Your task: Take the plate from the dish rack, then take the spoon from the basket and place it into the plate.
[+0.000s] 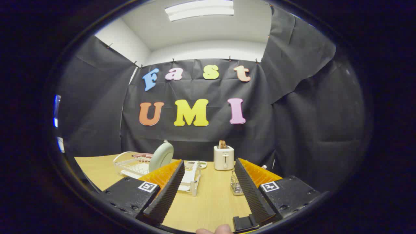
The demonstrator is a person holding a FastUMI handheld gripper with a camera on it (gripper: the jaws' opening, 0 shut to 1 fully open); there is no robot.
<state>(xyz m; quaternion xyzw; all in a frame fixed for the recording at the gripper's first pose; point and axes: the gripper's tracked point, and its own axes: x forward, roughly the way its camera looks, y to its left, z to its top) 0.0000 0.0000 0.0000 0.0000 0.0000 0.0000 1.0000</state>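
1. Nearest, the gripper is held level above the wooden table, its two fingers spread wide with nothing but bare tabletop between them; it is released and carries nothing. A fingertip of the person's hand shows at about 6 o'clock below the fingers.
2. Just past the right finger, at about 1 o'clock from it, stands a small wire basket; the spoon inside it is too hidden to make out.
3. Beyond the left finger, at about 11 o'clock, sits the white dish rack, and the pale plate stands upright on edge in it.
4. Farther off, near 12 o'clock, a toaster stands against the booth wall.
5. Judged from this, no step is done: plate not yet taken, spoon not yet fetched. The plate comes first.
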